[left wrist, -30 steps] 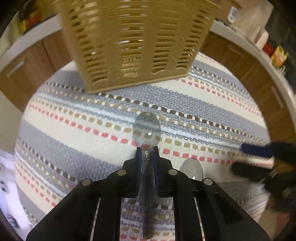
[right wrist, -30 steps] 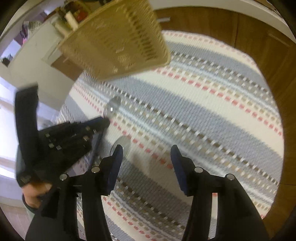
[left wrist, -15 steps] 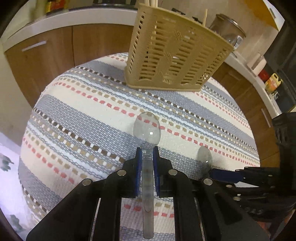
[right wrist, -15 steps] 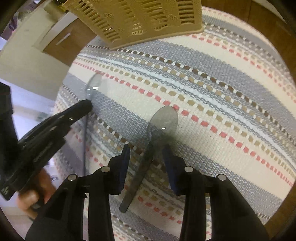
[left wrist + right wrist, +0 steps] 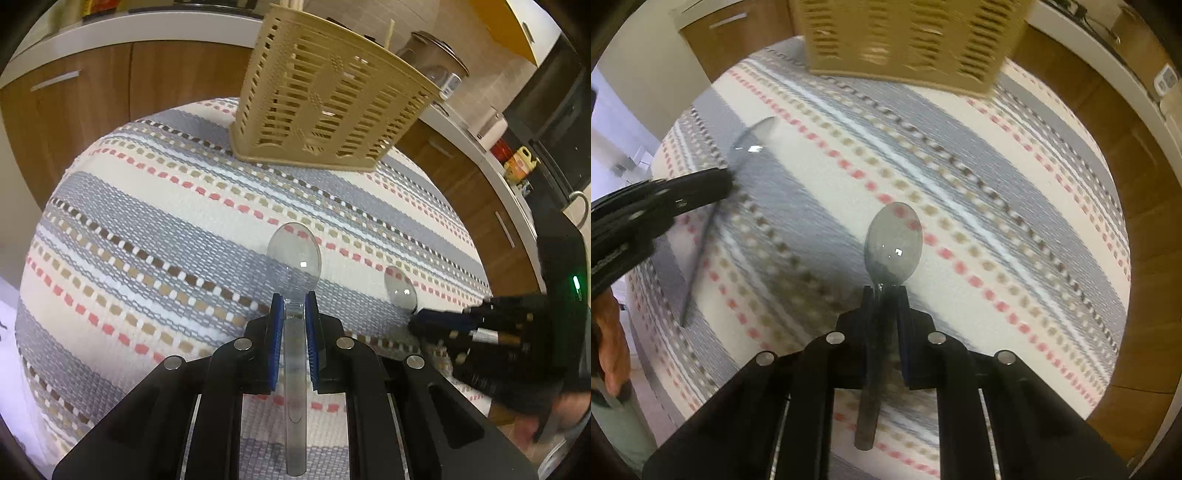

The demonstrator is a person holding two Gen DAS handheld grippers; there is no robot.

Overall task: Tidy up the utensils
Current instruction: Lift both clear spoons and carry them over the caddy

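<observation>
Work surface: a round table covered by a woven cloth (image 5: 155, 229) with grey, cream and white stripes and dashed rows of red, tan and brown. The table stands in a kitchen. Brown wooden cabinets (image 5: 92, 99) with bar handles run behind it under a white countertop (image 5: 122, 26). On the countertop in the left wrist view: a metal canister with a lid (image 5: 432, 55) and, further right, bottles and small containers. A dark appliance stands at the right edge.

Item count:
- Baskets: one. The tan slotted basket (image 5: 325, 107) stands upright on the far part of the cloth; thin sticks rise from it.
- Spoons: two, both clear plastic.
- Grippers: two.

Left gripper (image 5: 293, 306): closed on the neck of the first spoon (image 5: 294, 254). The bowl projects forward of the blue pads (image 5: 275, 332); the handle runs back between the fingers. In the right wrist view this spoon is held clear above the cloth.

Right gripper (image 5: 884, 295): its jaws have just been closing and now clamp the neck of the second spoon (image 5: 893, 245), bowl forward, handle trailing back. Whether this spoon rests on the cloth cannot be told.

Both spoons are on the near side of the table, well apart from the basket. A hand (image 5: 609, 332) shows at the left edge of the right wrist view
</observation>
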